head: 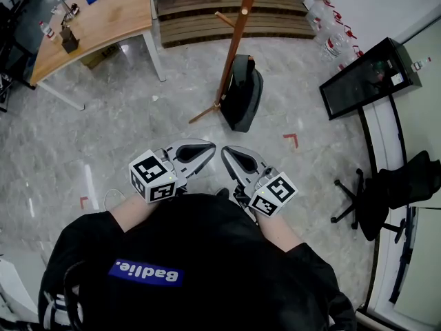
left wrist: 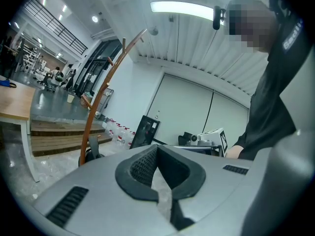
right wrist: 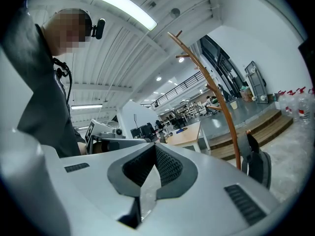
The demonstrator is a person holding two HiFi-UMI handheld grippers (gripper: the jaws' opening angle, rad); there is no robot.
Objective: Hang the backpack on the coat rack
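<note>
- Head view: we read white letters on a blue patch (head: 146, 272) on the person's black top. They are upside down from here and look like "Badie."
- The backpack (head: 242, 94) is dark grey to black, rounded and slumped, with a strap loop at its top. It sits on the marble floor (head: 103, 157) and leans against the foot of the coat rack (head: 234, 47), a wooden pole with pegs.
- The left gripper (head: 207, 147) and the right gripper (head: 229, 152) are held side by side near the person's body, well apart from the backpack. Each carries a cube printed with black-and-white square markers.
- A wooden bench (head: 103, 19) stands at the upper left.
- Left gripper view: the left gripper (left wrist: 156, 147) has its ribbed black fingers (left wrist: 142, 165) clenched together, with nothing between them.
- The coat rack (left wrist: 98, 107) curves up on the left of this view, and a dark sliver of the backpack (left wrist: 91, 150) shows at its base.
- Right gripper view: the right gripper (right wrist: 155, 149) also has its fingers (right wrist: 170, 167) clenched tip to tip and empty.
- The coat rack (right wrist: 216, 97) rises on the right of this view, with the backpack (right wrist: 259, 165) on the floor just beside its pole.
- The bench (right wrist: 186, 136) lies beyond. We make out no readable writing in this view.
</note>
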